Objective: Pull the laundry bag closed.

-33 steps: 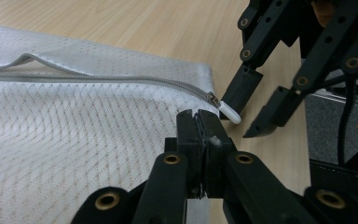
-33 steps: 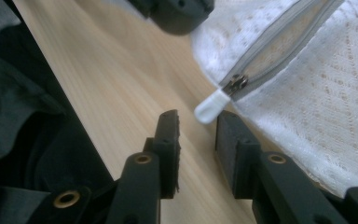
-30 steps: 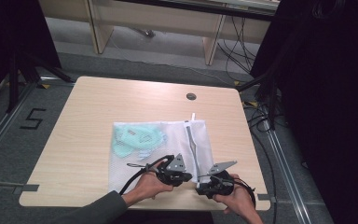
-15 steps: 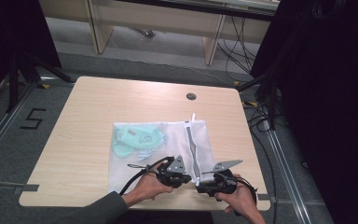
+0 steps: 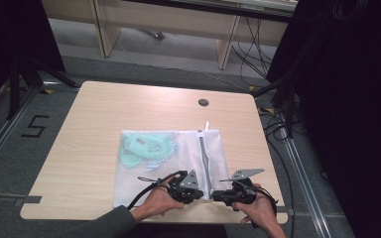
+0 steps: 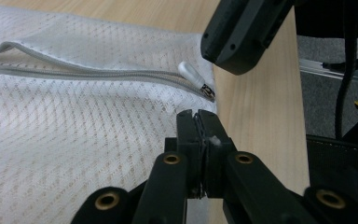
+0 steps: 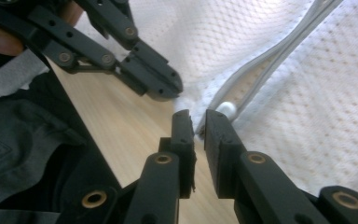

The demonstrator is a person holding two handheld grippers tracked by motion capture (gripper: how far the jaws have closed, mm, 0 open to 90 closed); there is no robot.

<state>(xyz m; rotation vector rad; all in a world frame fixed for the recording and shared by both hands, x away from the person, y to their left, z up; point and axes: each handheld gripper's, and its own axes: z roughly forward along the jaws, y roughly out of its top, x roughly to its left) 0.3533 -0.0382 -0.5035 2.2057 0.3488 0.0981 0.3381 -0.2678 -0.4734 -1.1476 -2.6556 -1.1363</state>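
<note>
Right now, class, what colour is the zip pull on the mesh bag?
White, with a metal slider; the zip pull shows best in the left gripper view.

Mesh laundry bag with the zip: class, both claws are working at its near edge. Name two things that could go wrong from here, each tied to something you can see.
1. The left claw is shut on a thin bit of the mesh bag edge; the fabric may slip out when the zip is pulled.
2. The right claw has just been closing beside the white zipper pull, which lies next to its jaws, not between them; it may pinch mesh instead.
</note>
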